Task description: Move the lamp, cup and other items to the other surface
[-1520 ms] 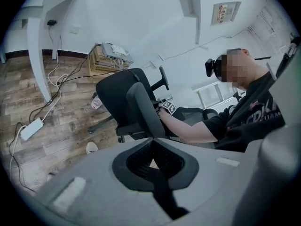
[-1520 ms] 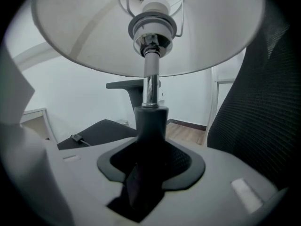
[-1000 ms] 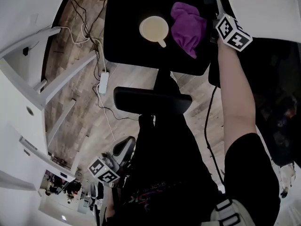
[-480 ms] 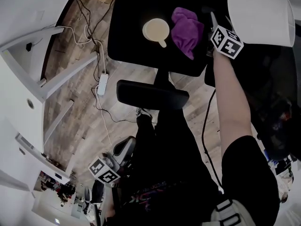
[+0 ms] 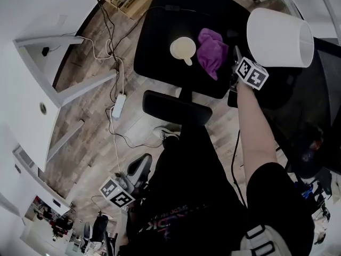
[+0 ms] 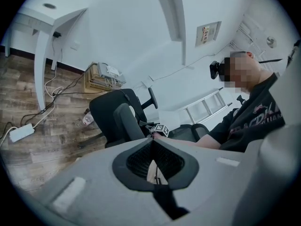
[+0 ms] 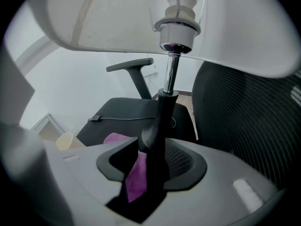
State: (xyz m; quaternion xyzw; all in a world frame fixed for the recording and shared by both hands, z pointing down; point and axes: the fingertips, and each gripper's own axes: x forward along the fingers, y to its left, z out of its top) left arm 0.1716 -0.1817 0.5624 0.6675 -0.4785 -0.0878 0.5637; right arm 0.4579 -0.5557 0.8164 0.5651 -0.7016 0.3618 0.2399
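The black office chair seat [image 5: 160,47] carries everything: the lamp [image 5: 277,39] stands at its right edge with its broad white shade overhead, the purple cloth [image 5: 212,51] lies just beside it, and the cup [image 5: 183,49] is next to the cloth. The lamp looks top-heavy and its shade easily dented, so the stiff, dark lower stem is probably the safest hold. The right claw [image 7: 153,157] straddles that stem; its jaws have just been closing, with a gap left on one side. The left claw [image 6: 151,144] hangs low, pressed together and empty.
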